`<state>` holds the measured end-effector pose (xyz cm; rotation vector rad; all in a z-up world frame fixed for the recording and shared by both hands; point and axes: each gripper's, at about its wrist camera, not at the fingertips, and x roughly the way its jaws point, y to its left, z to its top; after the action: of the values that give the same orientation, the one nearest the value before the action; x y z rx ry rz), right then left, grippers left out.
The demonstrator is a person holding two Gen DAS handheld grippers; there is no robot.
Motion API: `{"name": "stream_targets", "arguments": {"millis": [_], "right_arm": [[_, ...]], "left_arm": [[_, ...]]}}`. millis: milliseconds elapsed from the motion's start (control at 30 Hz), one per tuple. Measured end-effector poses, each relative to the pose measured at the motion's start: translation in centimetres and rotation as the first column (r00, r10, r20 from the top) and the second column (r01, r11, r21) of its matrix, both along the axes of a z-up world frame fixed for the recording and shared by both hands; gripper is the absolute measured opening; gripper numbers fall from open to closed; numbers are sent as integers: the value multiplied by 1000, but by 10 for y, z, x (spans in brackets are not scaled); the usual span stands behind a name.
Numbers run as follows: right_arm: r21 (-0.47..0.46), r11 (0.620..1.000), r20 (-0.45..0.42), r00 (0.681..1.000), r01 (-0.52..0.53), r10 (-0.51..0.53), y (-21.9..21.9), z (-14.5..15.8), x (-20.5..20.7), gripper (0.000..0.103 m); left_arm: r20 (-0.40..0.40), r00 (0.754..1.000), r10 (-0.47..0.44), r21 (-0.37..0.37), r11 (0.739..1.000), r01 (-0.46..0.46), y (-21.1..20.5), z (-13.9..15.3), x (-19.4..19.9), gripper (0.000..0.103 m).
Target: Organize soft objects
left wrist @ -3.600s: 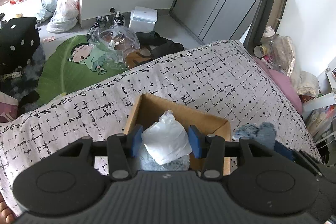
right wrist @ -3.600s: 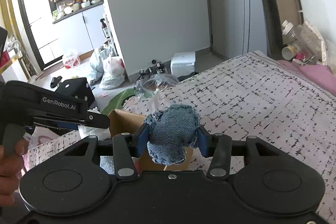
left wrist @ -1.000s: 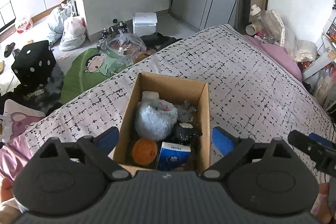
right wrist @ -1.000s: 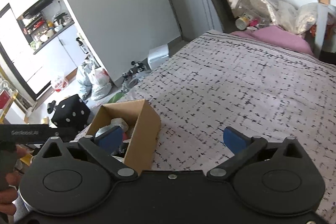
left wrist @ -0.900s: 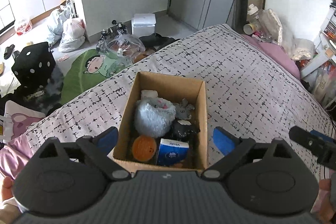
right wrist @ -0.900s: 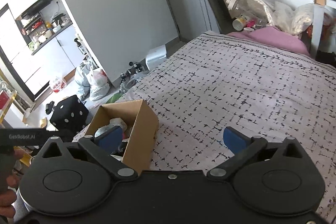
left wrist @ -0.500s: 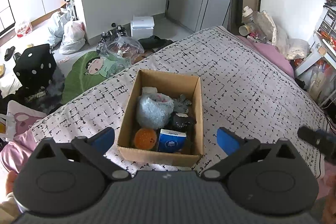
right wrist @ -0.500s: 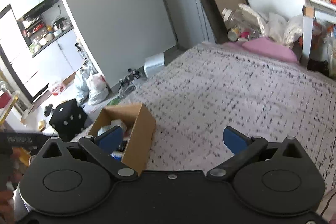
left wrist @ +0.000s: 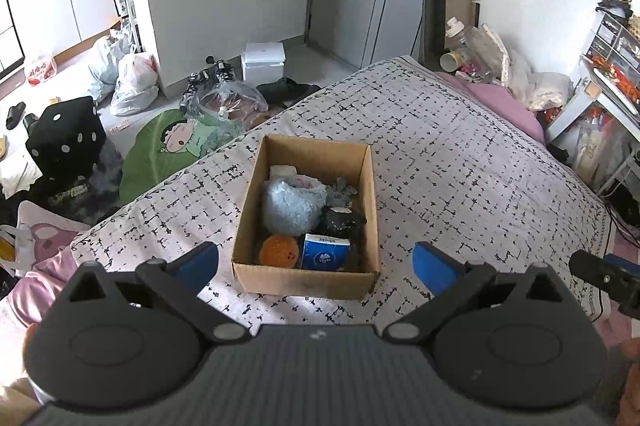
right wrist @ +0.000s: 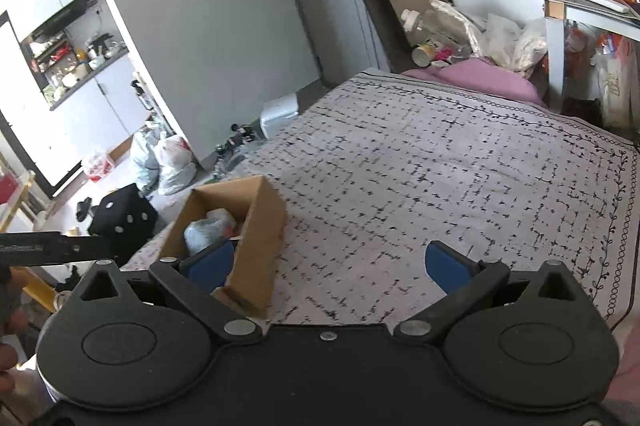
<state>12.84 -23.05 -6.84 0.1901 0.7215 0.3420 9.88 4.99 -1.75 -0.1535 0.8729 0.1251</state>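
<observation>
A cardboard box (left wrist: pixel 370 186) stands on the patterned bedspread (left wrist: pixel 460 162). Inside it lie a fluffy light-blue soft toy (left wrist: pixel 290 206), an orange ball (left wrist: pixel 279 252), a blue tissue pack (left wrist: pixel 324 257), a dark plush (left wrist: pixel 342 220) and a grey plush (left wrist: pixel 340 191). My left gripper (left wrist: pixel 314 264) is open and empty, held above the box's near edge. My right gripper (right wrist: pixel 330 264) is open and empty, right of the box (right wrist: pixel 260 226), over the bedspread (right wrist: pixel 440 178).
The floor beyond the bed's far edge holds a black dice cushion (left wrist: pixel 66 138), a green cartoon mat (left wrist: pixel 168 146), plastic bags (left wrist: pixel 132 82) and a white container (left wrist: pixel 263 60). Bottles and bags (left wrist: pixel 480 50) pile at the bed's right corner, with shelves (left wrist: pixel 612 66) beyond.
Both grippers, earlier shut on a white bag and a denim piece, are open and empty. Both have drawn up and back from the box, which now looks smaller.
</observation>
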Motion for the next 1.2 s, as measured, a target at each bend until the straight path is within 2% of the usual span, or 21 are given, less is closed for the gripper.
{"name": "stream_targets", "arguments": {"millis": [167, 500, 767, 967, 1200], "right_arm": [[-24, 1000, 26, 999, -19, 20, 6, 12, -16, 103], [-105, 994, 23, 999, -20, 22, 12, 37, -29, 103], [-63, 998, 16, 1000, 6, -5, 1, 40, -41, 103], [-65, 998, 29, 999, 24, -22, 3, 38, -46, 103], [-49, 999, 23, 1000, 3, -2, 2, 36, -49, 103]], "left_arm": [[16, 1000, -21, 28, 999, 20, -3, 5, -13, 103], [29, 997, -78, 62, 995, 76, -17, 19, -33, 103], [44, 995, -93, 59, 994, 91, -19, 24, -42, 103], [35, 995, -89, 67, 994, 87, -16, 21, -45, 103], [17, 997, -75, 63, 995, 74, -9, 17, -43, 103]]}}
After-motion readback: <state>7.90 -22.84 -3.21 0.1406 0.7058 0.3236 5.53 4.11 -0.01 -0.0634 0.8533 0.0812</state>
